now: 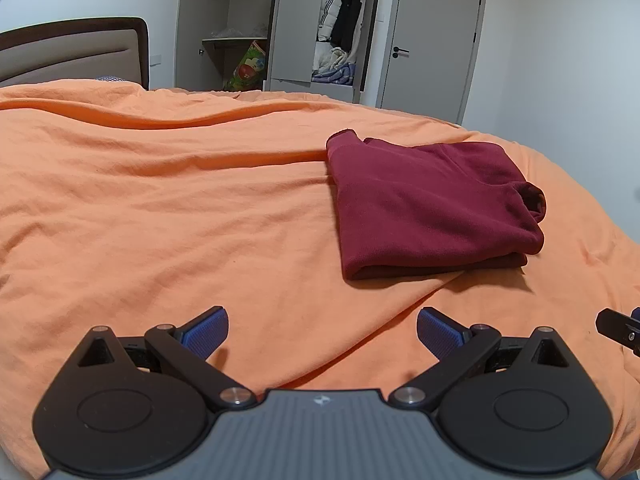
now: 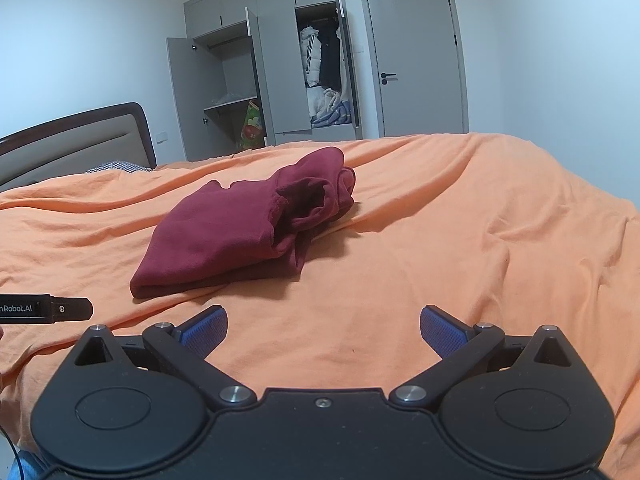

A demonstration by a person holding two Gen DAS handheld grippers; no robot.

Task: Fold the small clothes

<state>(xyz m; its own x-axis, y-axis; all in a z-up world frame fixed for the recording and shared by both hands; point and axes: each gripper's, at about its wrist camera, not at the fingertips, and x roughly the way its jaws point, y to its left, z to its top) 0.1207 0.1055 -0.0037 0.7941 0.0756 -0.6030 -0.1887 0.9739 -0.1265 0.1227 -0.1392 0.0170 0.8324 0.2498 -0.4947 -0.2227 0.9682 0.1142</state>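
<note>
A dark red garment [image 1: 432,204] lies folded in a thick stack on the orange bedcover [image 1: 160,208], ahead and to the right in the left wrist view. From the right wrist view the same garment [image 2: 224,232] sits ahead to the left, its loose sleeve ends bunched at the far side. My left gripper [image 1: 322,334] is open above bare cover, short of the garment, holding nothing. My right gripper [image 2: 323,334] is open too, near the garment's front right, with nothing between its blue pads [image 2: 206,334].
A padded headboard [image 1: 72,54] stands at the far left. Beyond the bed is a grey wardrobe [image 1: 280,28] with open doors and hanging clothes, and a closed door [image 1: 432,36]. The other gripper's tip shows at each view's edge [image 2: 48,309].
</note>
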